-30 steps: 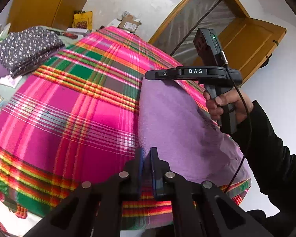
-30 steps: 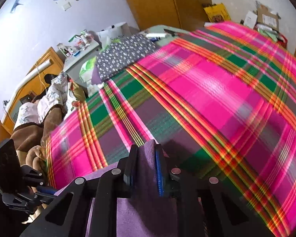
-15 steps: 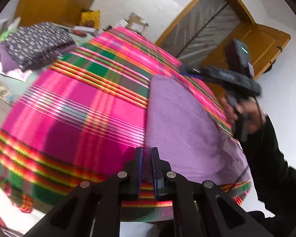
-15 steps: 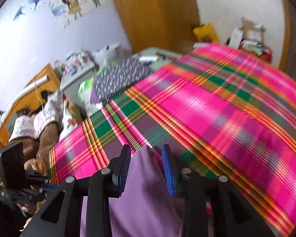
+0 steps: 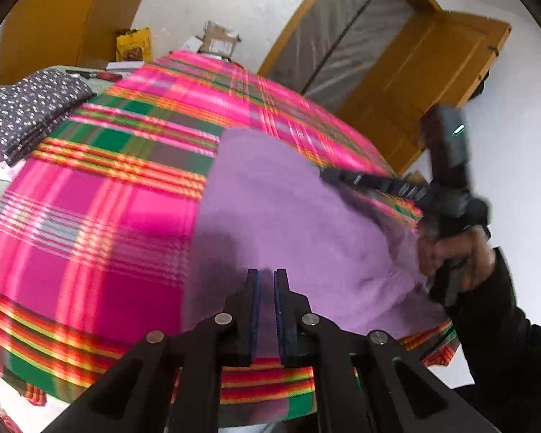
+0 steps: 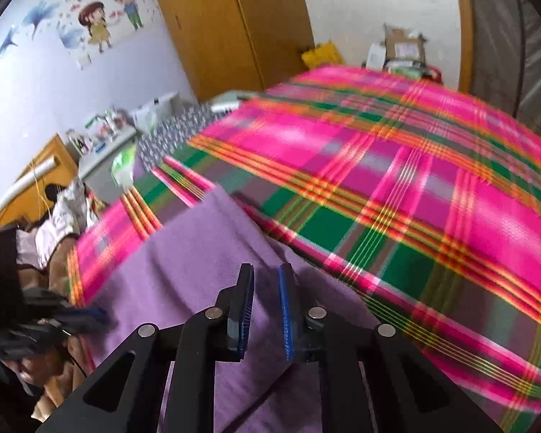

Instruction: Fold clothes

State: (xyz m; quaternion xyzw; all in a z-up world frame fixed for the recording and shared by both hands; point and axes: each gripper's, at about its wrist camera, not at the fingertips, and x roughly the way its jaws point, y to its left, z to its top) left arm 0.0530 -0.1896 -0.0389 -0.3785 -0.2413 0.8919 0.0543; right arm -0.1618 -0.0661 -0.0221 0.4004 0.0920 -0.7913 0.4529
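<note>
A purple garment (image 5: 281, 209) lies folded flat on a bed with a pink, green and orange plaid cover (image 5: 90, 216); it also shows in the right wrist view (image 6: 198, 259). My left gripper (image 5: 265, 281) hovers over the garment's near edge, jaws slightly parted with nothing between them. My right gripper (image 6: 265, 278) is open and empty above the garment's right part. The right gripper also shows in the left wrist view (image 5: 328, 175), over the garment's far right edge. The left gripper shows blurred at the left of the right wrist view (image 6: 86, 312).
A folded dark floral garment (image 5: 29, 108) lies at the bed's far left corner. A wooden wardrobe (image 6: 227, 25), boxes (image 6: 400, 47) and a wooden door (image 5: 425, 83) stand beyond the bed. A cluttered side table (image 6: 108, 133) sits left of the bed.
Both grippers let go of the purple garment's corners and pulled back toward its near side. The right jaws opened wide; the left jaws parted slightly. The garment now lies flat.
</note>
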